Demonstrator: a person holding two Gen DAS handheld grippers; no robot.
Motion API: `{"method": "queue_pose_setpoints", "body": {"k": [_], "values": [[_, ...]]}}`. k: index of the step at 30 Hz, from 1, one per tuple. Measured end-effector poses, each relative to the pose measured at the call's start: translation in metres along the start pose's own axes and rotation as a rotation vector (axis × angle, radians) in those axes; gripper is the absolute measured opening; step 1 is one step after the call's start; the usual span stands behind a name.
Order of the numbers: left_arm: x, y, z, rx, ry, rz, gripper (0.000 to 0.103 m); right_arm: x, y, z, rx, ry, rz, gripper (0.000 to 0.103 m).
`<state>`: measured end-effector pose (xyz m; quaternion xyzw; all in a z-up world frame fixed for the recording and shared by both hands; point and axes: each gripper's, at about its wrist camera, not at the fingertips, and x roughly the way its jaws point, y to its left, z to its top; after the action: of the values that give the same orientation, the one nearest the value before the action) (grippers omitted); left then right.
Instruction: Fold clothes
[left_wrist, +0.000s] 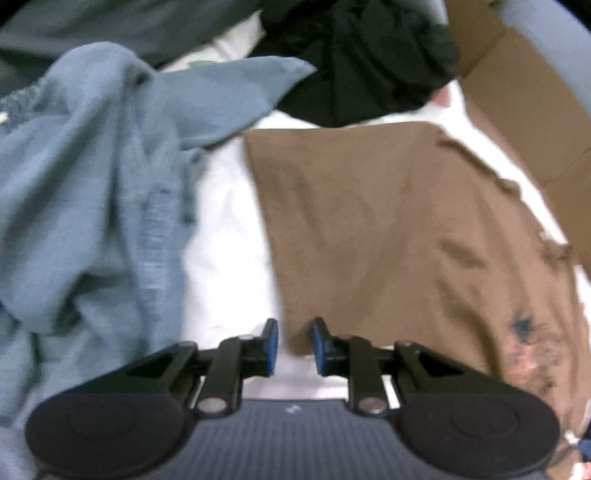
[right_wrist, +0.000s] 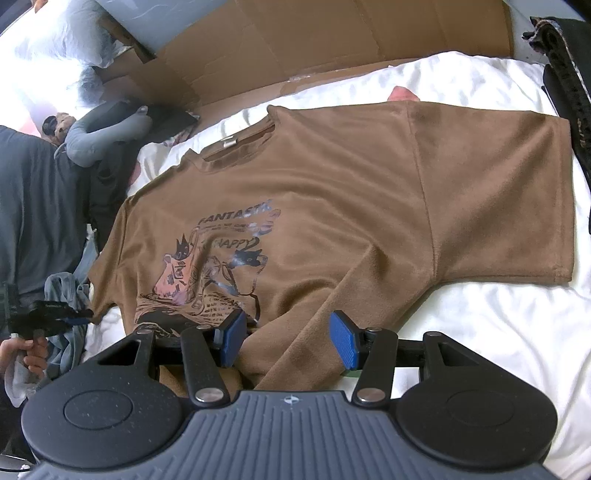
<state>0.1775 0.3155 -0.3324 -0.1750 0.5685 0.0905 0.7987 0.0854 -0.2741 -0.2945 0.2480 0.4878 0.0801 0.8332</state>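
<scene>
brown t-shirt (right_wrist: 332, 206) flat on white sheet (right_wrist: 480, 314), print seen only in right view; left gripper (left_wrist: 293, 347) released, right gripper (right_wrist: 288, 339) released

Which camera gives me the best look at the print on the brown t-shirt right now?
The right wrist view: the brown t-shirt lies spread out and the print shows sharp, cat figures and lettering included. The left wrist view is blurred and catches only a smudged corner of the print at its right edge.
</scene>
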Motion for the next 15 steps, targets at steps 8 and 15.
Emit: {"method": "queue_pose_setpoints", "body": {"k": [8, 15], "values": [[-0.011, 0.015, 0.033, -0.039, -0.118, 0.053, 0.041, 0.0, -0.002, 0.0, 0.006, 0.006, -0.01, 0.057], [-0.004, 0.01, 0.071, -0.093, -0.173, 0.049, 0.057, 0.004, 0.003, 0.001, -0.009, 0.011, -0.007, 0.057]]}}
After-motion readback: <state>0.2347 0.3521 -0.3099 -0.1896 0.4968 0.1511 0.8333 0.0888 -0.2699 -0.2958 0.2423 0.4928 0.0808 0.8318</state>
